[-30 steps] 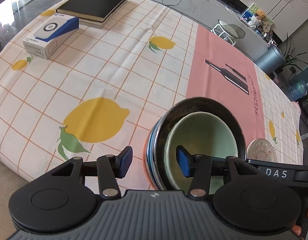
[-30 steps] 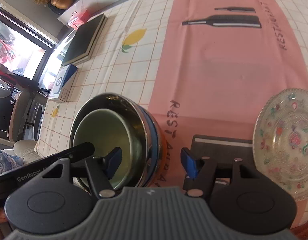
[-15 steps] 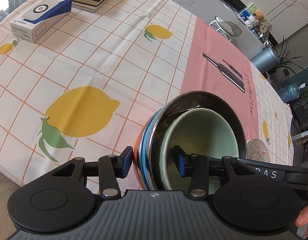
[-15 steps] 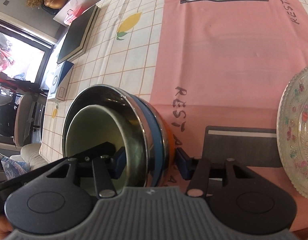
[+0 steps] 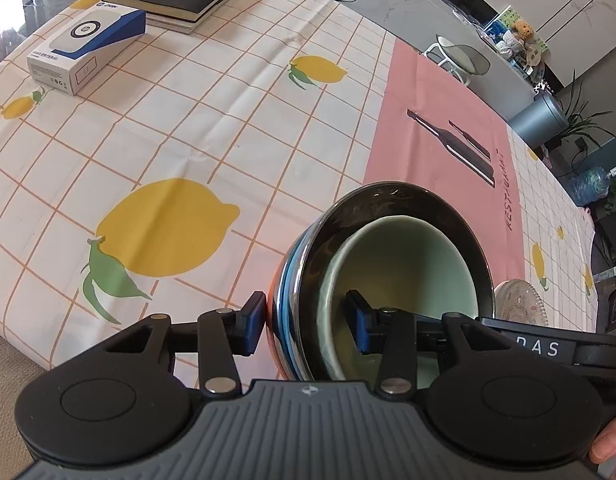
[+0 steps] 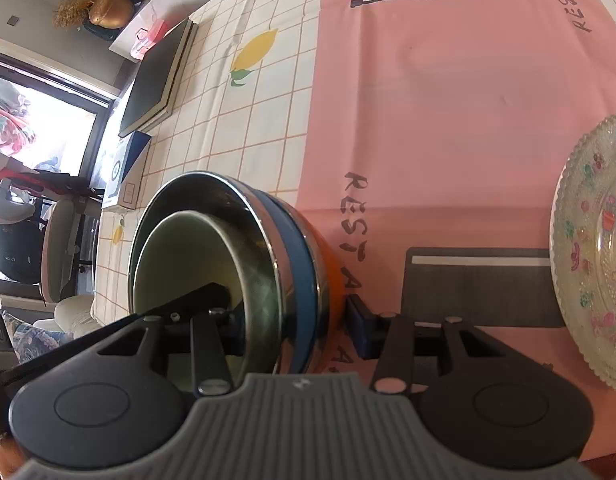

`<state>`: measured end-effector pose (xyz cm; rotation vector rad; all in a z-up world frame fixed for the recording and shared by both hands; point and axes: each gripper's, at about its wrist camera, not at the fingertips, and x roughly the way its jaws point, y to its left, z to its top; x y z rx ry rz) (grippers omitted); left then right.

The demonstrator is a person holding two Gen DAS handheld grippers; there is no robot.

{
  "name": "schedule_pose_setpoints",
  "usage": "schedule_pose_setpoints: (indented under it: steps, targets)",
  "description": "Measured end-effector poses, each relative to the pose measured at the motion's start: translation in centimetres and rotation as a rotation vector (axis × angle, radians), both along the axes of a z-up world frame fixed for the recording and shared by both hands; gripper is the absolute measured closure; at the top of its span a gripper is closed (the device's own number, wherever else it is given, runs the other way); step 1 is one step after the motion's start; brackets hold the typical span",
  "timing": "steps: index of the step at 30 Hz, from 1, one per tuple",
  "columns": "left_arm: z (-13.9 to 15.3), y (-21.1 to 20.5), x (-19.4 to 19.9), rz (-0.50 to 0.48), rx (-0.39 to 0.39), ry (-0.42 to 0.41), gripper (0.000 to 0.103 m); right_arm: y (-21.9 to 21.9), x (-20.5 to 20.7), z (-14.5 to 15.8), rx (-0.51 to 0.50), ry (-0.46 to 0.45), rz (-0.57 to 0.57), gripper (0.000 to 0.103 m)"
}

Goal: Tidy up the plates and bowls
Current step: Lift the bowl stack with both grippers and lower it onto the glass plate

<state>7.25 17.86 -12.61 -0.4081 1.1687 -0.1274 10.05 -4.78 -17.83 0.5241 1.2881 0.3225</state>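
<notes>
Nested bowl stack (image 5: 388, 264): pale green ceramic bowl (image 5: 404, 264) inside a steel bowl (image 5: 348, 216), over blue and orange bowls, tilted above the lemon-print tablecloth (image 5: 187, 128) beside its pink panel. Left gripper (image 5: 303, 324) straddles one side of the stack wall, one finger outside, one inside the green bowl; right gripper (image 6: 299, 328) straddles the opposite side, its jaws closing on the rims. Both appear to pinch the combined walls. Handling: likely heavy, rigid, glazed and polished surfaces slippery, ceramic breakable. Hold at opposite rims, kept level. Glass plate (image 6: 592, 248) lies apart on the pink panel.
</notes>
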Motion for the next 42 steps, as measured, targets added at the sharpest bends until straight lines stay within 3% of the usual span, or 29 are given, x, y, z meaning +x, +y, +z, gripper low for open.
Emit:
schedule_pose_setpoints:
  steps: [10,17,23,32,42]
  targets:
    - [3.8,-3.6,-0.2,-0.041,0.012,-0.057,0.056,-2.7,-1.1,2.9,0.028,-0.046,-0.039,0.057]
    - [5.6,-10.3,0.2,-0.122,-0.026,-0.100,0.056,-8.9,-2.9,6.2,0.001,-0.102,-0.113,0.057]
    - [4.7,-16.2,0.6,-0.188,-0.067,-0.088,0.056,-15.0,-4.4,7.3,-0.042,-0.111,-0.187,0.058]
    - [2.0,-21.2,1.4,-0.222,-0.068,-0.020,0.056,-21.5,-4.8,5.4,-0.066,-0.061,-0.247,0.058]
    - [1.4,-22.2,1.2,-0.214,-0.031,-0.004,0.056,-22.8,-4.2,3.4,-0.029,-0.033,-0.240,0.058]
